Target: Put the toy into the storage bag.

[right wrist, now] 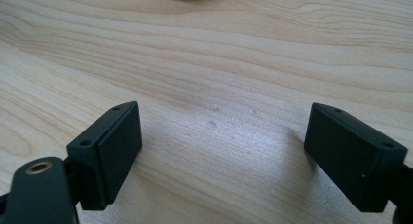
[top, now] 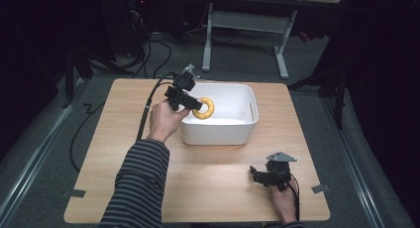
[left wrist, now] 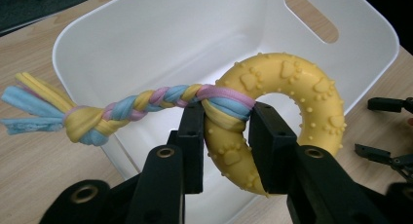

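In the high view, the ring toy [top: 204,108] is held by the left gripper [top: 194,105] over the white bin [top: 241,131], at the bin's nine o'clock edge, seemingly for dropping in

In the left gripper view, the jaws are clamped on the yellow ring where the braided rope [left wrist: 122,108] is knotted, giving a firm grip

In the right gripper view, the right gripper [right wrist: 224,151] is kept wide apart above bare table [right wrist: 234,53], idle. No writing is seen

The person wears a long sleeve [top: 136,188] with narrow grey and dark stripes. Each hand-held gripper, left [top: 194,103] and right [top: 259,175], is black with blocky rectangular jaws, brass-ringed screw holes and a black cable; the right carries a grey three-cornered plate.
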Tool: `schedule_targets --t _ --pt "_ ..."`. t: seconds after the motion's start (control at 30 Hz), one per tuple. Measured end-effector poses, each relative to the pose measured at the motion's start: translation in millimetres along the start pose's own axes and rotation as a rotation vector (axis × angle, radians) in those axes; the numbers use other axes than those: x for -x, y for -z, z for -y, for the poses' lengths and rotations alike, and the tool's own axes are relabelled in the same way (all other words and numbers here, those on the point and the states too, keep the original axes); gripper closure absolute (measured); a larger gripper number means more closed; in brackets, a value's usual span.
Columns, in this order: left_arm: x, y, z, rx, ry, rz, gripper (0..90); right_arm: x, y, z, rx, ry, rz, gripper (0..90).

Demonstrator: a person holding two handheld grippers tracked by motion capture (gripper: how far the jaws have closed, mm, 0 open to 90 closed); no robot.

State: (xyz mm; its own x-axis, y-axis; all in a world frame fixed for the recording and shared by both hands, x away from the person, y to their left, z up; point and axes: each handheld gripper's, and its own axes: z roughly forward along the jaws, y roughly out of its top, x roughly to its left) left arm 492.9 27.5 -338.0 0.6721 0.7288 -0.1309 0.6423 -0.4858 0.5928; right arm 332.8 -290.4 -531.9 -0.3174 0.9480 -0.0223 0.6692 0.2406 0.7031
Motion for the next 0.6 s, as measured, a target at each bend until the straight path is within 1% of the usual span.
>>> schedule_targets --t 0.1,0.17,0.3,0.5,0.6 --pt "0.9 -5.7 -0.4 -0.011 -0.003 -0.009 67.9 -0.1 0.0 0.0 0.0 -0.001 0.0 13.7" --pt "1.2 -8.2 -0.5 -0.014 0.0 -0.003 67.9 0.0 0.0 0.0 0.0 -0.001 0.0 13.7" --pt "2.2 -16.9 -1.7 -0.03 -0.003 -0.02 67.9 -0.1 0.0 0.0 0.0 -0.001 0.0 13.7" --pt "0.1 -24.7 -1.2 -0.05 0.001 -0.034 67.8 0.0 0.0 0.0 0.0 0.0 0.0 13.8" --pt "1.5 -27.6 -0.7 -0.062 -0.007 -0.039 67.8 0.0 0.0 0.0 0.0 0.0 0.0 13.7"
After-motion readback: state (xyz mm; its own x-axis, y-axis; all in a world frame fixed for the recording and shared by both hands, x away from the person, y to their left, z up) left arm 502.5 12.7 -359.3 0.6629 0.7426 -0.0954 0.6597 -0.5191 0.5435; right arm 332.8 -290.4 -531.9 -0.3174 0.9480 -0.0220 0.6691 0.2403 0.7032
